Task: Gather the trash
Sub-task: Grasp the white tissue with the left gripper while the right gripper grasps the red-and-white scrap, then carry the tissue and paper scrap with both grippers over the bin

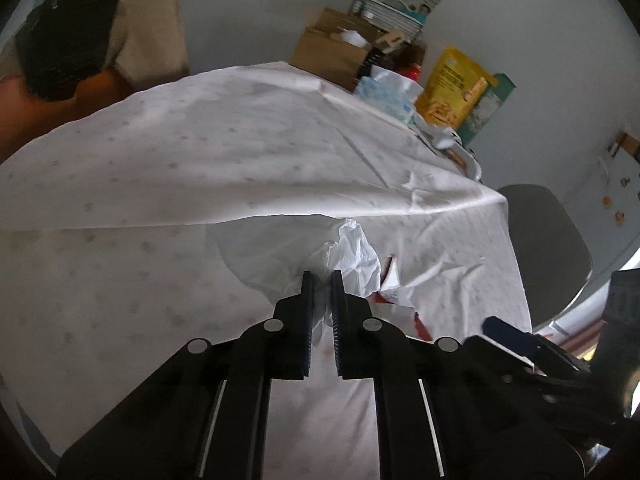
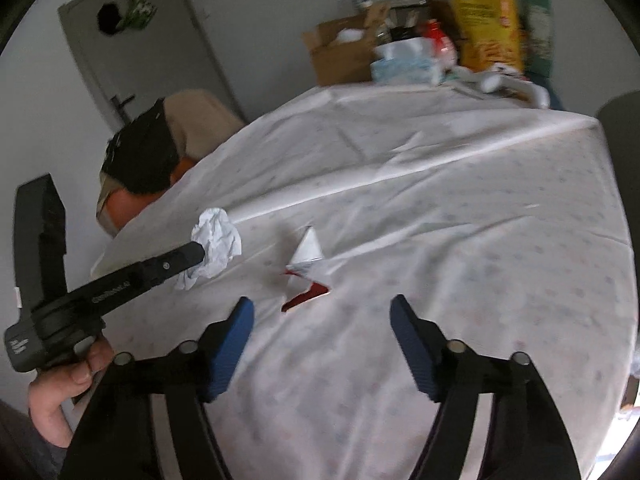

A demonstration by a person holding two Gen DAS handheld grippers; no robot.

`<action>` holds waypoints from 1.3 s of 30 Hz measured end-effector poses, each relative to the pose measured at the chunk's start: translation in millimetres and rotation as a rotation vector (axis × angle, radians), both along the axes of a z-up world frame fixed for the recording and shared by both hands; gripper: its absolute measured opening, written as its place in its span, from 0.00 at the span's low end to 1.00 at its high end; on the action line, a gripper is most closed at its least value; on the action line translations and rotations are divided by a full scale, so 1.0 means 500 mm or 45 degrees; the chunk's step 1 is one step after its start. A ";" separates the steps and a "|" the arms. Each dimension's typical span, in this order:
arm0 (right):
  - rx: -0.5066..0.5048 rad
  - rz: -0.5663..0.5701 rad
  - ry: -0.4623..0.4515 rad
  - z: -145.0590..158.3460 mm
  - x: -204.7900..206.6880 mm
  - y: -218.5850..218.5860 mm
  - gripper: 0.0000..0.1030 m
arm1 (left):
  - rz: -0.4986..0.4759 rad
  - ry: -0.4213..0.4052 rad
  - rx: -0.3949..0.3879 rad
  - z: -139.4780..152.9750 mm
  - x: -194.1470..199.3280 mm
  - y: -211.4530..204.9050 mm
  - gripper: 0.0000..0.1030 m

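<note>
Right wrist view gives you the clearest read on progress: the crumpled white tissue (image 2: pixel 216 240) is already pinched at the tip of your left gripper (image 2: pixel 196 258), while the torn red-and-white wrapper (image 2: pixel 306 268) lies loose on the tablecloth (image 2: pixel 460 240), just ahead of your right gripper (image 2: pixel 322 314) and between the lines of its two blue fingers (image 2: pixel 234 344). So, as far as these pictures show, one piece is in hand, one is left to pick up, and nothing has yet gone into a bin; no bin or bag is visible in either view. From the left wrist camera, your left gripper (image 1: pixel 322 276) has its jaws narrowed to a slim gap with the tissue (image 1: pixel 352 256) bunched between and beyond the tips, and the wrapper (image 1: pixel 394 284) sits just to the right of them, close beside the tissue. Your right gripper stands wide and empty, its pads clear of the wrapper, which is nearer the left finger than the right. Both tools slope down toward the cloth, the left one reaching in from the left side of the right camera's view, with your hand (image 2: pixel 64 392) wrapped round its grip. Cluttered boxes and packets (image 2: pixel 488 28) at the far edge of the table are well apart from either gripper, and I cannot tell whether any of them count as trash.
</note>
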State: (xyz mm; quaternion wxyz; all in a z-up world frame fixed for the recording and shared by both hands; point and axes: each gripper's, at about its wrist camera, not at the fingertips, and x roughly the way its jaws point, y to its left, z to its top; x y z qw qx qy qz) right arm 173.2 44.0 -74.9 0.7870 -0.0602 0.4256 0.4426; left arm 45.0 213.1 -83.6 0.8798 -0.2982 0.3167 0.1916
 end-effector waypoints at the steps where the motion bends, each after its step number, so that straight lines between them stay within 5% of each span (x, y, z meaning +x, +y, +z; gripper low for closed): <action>1: -0.012 0.011 -0.004 -0.003 -0.002 0.009 0.64 | 0.007 -0.004 -0.003 0.000 -0.007 0.005 0.09; 11: -0.181 0.036 -0.021 -0.049 -0.003 0.094 0.47 | 0.041 -0.029 -0.027 -0.009 -0.039 0.023 0.09; 14: -0.216 0.037 -0.049 -0.056 -0.003 0.107 0.30 | 0.037 -0.029 -0.031 -0.011 -0.041 0.023 0.09; 25: -0.117 -0.006 -0.058 -0.014 -0.010 0.023 0.26 | -0.006 -0.055 -0.012 0.008 -0.032 -0.010 0.09; 39: -0.010 -0.207 -0.039 0.024 0.006 -0.206 0.26 | -0.228 -0.087 0.038 0.051 0.055 -0.143 0.09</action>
